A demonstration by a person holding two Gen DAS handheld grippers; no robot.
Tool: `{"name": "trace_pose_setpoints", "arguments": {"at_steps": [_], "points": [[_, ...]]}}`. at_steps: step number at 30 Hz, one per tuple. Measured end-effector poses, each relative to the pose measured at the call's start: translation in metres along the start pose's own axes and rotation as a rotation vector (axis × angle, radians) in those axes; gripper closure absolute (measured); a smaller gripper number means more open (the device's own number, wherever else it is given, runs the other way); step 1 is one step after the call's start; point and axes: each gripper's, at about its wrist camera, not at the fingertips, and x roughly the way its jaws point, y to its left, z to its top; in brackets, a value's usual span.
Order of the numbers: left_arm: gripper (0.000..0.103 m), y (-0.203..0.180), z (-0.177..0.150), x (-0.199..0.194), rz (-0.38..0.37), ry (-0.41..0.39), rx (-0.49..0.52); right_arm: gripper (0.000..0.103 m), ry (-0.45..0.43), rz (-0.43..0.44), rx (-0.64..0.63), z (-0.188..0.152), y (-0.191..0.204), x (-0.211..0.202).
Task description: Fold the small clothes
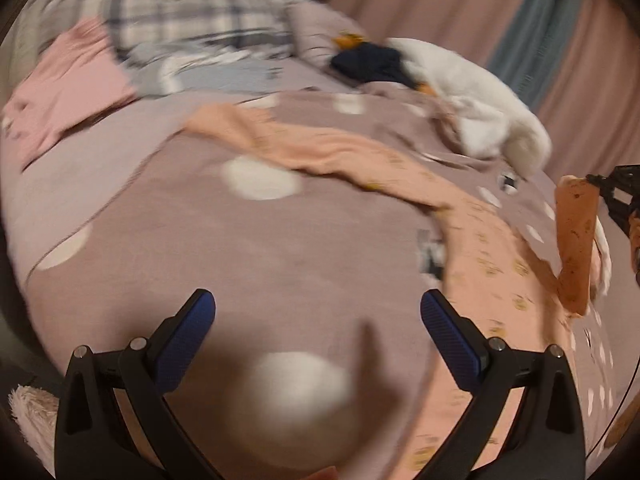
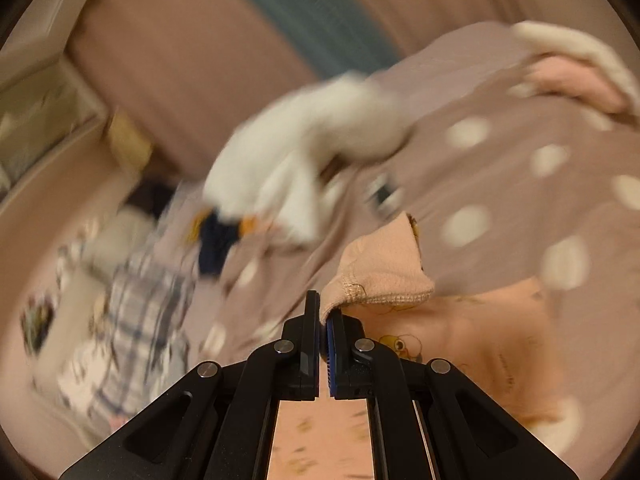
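The right hand-held gripper (image 2: 324,312) was squeezed tight on the hemmed edge of a small peach-pink cloth garment with little yellow prints (image 2: 380,276). The pinched edge stuck up just above the fingertips in the lower middle of the right wrist view, and the rest of the garment lay below and to the right on the bed.

In the left wrist view the same garment (image 1: 492,264) stretched from the middle to the lower right, with one end lifted at the right edge by the right hand-held gripper (image 1: 612,192). The left hand-held gripper (image 1: 318,308) was spread wide at the bottom of the frame, with nothing between its blue pads (image 1: 188,344). It hung over the dusty-pink bed cover with white dots (image 1: 256,248).

A fluffy white soft toy (image 1: 480,104) lay at the upper right, beside a dark navy cloth (image 1: 372,62). A plaid grey and white cloth (image 1: 192,24) and a folded pink cloth (image 1: 72,80) lay at the upper left. Much of both pictures was blurry.
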Motion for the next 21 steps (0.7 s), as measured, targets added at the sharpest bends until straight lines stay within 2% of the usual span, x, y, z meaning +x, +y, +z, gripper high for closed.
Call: {"name": "trace_pose_setpoints", "arguments": {"at_steps": [3,6,8,10,13,14,17,18,21], "points": [[0.000,0.025,0.002,-0.007,0.050,-0.016,-0.042,0.097,0.146,-0.081,-0.060,-0.036,0.038,0.061],[0.000,0.042,0.004,-0.019,0.036,-0.040,-0.086,0.082,0.342,-0.041,0.019,-0.076,0.042,0.114],[0.000,0.046,0.003,-0.026,0.024,-0.057,-0.106,0.082,0.379,-0.034,0.020,-0.090,0.045,0.123],[0.000,0.043,0.001,-0.031,0.007,-0.062,-0.080,0.082,0.376,-0.027,-0.030,-0.098,0.050,0.119],[0.000,0.039,0.001,-0.029,0.008,-0.054,-0.051,0.082,0.373,0.023,-0.082,-0.092,0.065,0.104],[0.000,0.039,0.001,-0.027,0.009,-0.047,-0.052,0.077,0.372,0.031,-0.098,-0.091,0.068,0.098],[0.000,0.043,0.002,-0.023,-0.016,-0.023,-0.072,0.053,0.335,0.009,-0.147,-0.088,0.084,0.083],[0.000,0.042,0.002,-0.022,-0.026,-0.020,-0.078,0.049,0.318,0.020,-0.148,-0.086,0.085,0.076],[0.000,0.036,0.002,-0.022,-0.029,-0.023,-0.058,0.049,0.293,0.043,-0.133,-0.078,0.078,0.061]]}}
